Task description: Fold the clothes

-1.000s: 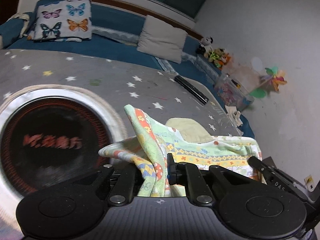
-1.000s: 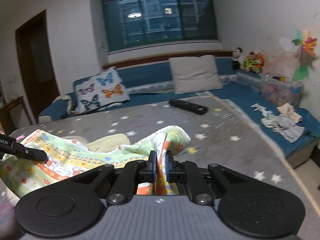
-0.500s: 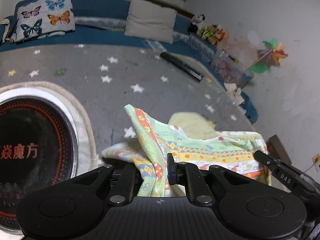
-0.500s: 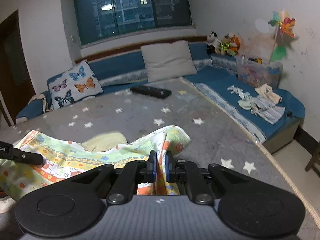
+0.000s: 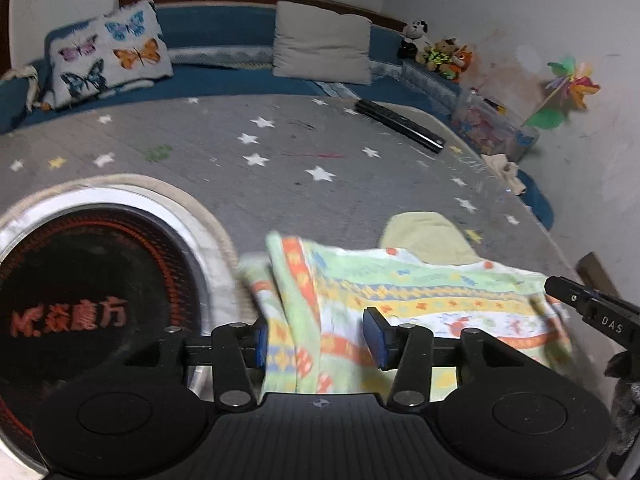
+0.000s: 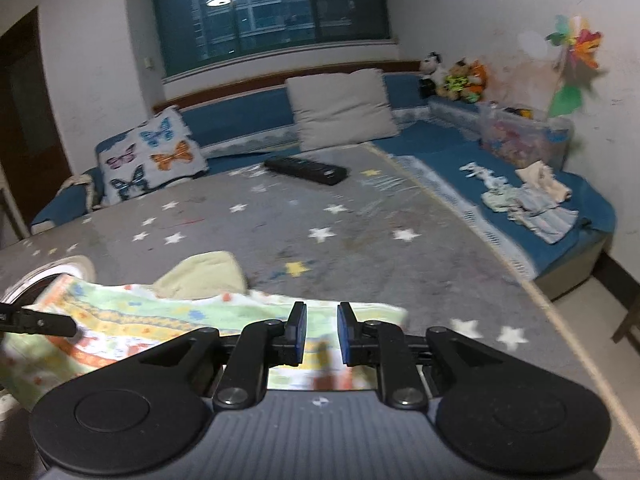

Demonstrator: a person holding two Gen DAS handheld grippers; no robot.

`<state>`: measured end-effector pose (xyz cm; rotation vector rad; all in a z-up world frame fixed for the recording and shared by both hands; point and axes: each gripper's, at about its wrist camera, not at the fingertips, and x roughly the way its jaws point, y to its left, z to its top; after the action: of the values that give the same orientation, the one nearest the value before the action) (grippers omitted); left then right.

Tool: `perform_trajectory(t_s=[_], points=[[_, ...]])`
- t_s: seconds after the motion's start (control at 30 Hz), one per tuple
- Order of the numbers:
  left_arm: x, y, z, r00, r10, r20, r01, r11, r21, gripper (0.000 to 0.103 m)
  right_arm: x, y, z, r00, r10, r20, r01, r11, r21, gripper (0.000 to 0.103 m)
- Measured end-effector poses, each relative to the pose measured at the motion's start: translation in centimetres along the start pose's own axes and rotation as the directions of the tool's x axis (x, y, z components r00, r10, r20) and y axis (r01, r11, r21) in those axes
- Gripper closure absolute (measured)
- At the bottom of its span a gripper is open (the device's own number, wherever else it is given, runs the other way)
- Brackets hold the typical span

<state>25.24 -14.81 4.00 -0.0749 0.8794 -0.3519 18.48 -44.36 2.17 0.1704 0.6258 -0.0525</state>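
A pastel patterned garment (image 5: 420,292) lies on the grey star-print surface (image 5: 280,184), with a raised fold at its left end. My left gripper (image 5: 318,340) hangs over that fold; its jaws are opening and the cloth sits loose between the blue pads (image 5: 376,336). In the right wrist view the same garment (image 6: 180,316) lies flat. My right gripper (image 6: 322,332) is over its right edge, jaws opening a little, cloth below the gap and not pinched. A pale yellow-green piece (image 6: 200,276) pokes out from behind the garment. Each gripper's tip shows in the other's view.
A black remote (image 6: 306,170) lies far back on the surface. A round black disc with red characters (image 5: 80,312) sits at the left. Butterfly pillow (image 6: 152,160) and beige pillow (image 6: 340,108) lean on the blue couch. Small clothes (image 6: 528,208) lie on the right cushion.
Both grippers were shut on raised folds of the garment; now both have let go and their jaws stand apart. The cloth has dropped flatter onto the surface, and both hands came lower.
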Motion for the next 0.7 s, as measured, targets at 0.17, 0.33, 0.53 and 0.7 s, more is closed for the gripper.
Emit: perform_trajectory(t_s=[0.17, 0.33, 0.53, 0.7], points=[[-0.2, 1.3, 0.5, 1.000, 0.013, 0.014, -0.012, 1.000, -0.013, 0.056, 1.7, 2.9, -0.1, 0.997, 0.066, -0.035, -0.067, 0.997, -0.035, 0.087], [0.5, 0.6, 1.2, 0.999, -0.031, 0.017, 0.032, 1.000, -0.002, 0.059, 3.5, 4.7, 0.0, 0.995, 0.082, -0.060, -0.085, 0.995, -0.056, 0.087], [2.3, -1.4, 1.9, 0.997, -0.070, 0.011, 0.070, 0.997, 0.037, 0.065, 5.1, 4.9, 0.0, 0.995, 0.067, -0.073, -0.071, 0.996, -0.051, 0.087], [4.1, -2.9, 2.4, 0.997, -0.071, -0.006, 0.071, 0.995, 0.072, 0.069, 5.4, 4.8, 0.1, 0.995, 0.069, -0.071, -0.073, 0.996, -0.056, 0.086]])
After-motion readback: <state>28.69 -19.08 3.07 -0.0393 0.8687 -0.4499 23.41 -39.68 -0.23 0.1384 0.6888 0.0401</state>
